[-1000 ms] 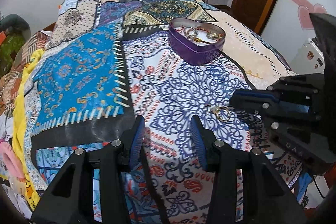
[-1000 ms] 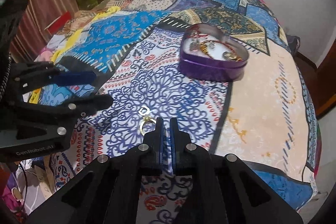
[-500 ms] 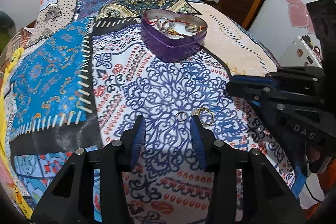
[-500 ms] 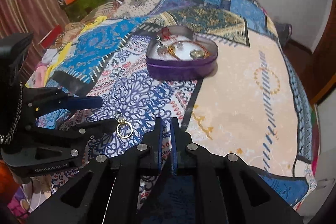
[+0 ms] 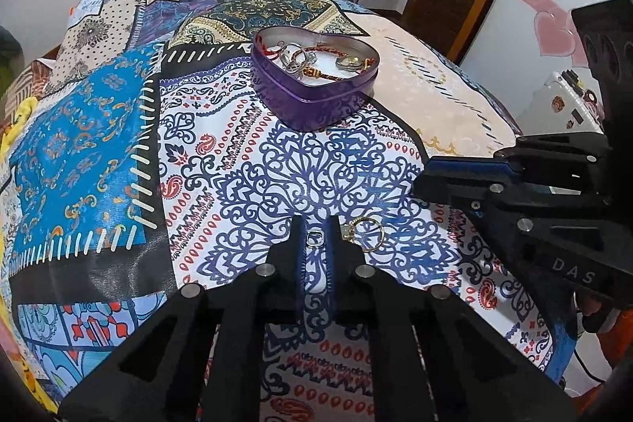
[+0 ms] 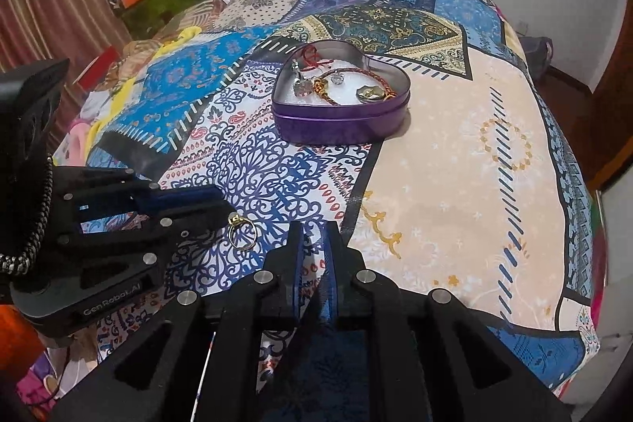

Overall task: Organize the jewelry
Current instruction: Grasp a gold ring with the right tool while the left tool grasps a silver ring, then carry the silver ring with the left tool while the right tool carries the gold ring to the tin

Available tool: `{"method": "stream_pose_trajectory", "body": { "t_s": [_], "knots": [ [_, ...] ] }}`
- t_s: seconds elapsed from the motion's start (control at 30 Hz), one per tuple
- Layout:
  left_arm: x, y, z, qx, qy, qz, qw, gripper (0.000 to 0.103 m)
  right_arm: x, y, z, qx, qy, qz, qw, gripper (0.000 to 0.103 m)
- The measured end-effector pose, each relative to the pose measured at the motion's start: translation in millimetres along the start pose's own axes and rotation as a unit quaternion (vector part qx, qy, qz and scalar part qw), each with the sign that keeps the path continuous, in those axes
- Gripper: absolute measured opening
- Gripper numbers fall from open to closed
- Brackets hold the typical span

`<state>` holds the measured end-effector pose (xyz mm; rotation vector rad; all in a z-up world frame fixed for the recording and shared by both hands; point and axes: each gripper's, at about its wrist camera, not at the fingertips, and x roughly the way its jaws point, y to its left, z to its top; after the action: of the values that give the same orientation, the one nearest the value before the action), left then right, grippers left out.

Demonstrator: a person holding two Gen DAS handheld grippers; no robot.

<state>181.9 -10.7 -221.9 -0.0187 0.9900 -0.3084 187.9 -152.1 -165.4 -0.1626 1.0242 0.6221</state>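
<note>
Where left gripper (image 5: 315,230) brackets silver ring (image 5: 315,237), unclamped | right gripper (image 6: 313,236) slightly apart

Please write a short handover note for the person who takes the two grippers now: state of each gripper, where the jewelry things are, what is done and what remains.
Left gripper: fingers narrowed around a small silver ring on the bedspread; whether it is already pinched I cannot tell.
Right gripper: slightly open, holds nothing, hovers beside the left one.
Gold ring lies loose on the bedspread, just right of the left gripper's fingers.
Purple heart tin stands open farther back.
Done: bracelets and other pieces already lie in the tin.
Left: put the silver ring in the tin, then the gold ring.
</note>
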Motion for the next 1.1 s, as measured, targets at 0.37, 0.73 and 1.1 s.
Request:
{"method": "stream_pose_trajectory", "body": {
  "t_s": [0.37, 0.73, 1.1],
  "knots": [
    [-29, 22, -7, -0.029, -0.027, 0.018, 0.9990, 0.008, 0, 25, 3, -0.033, 0.003, 0.009, 0.999, 0.021],
    [-51, 47, -20, -0.062, -0.046, 0.034, 0.9964, 0.008, 21, 49, 3, -0.079, 0.013, -0.017, 0.997, 0.043],
    [-55, 47, -19, -0.067, -0.053, 0.034, 0.9958, 0.008, 24, 51, 2, -0.092, 0.010, -0.011, 0.996, 0.018]
  ]
}}
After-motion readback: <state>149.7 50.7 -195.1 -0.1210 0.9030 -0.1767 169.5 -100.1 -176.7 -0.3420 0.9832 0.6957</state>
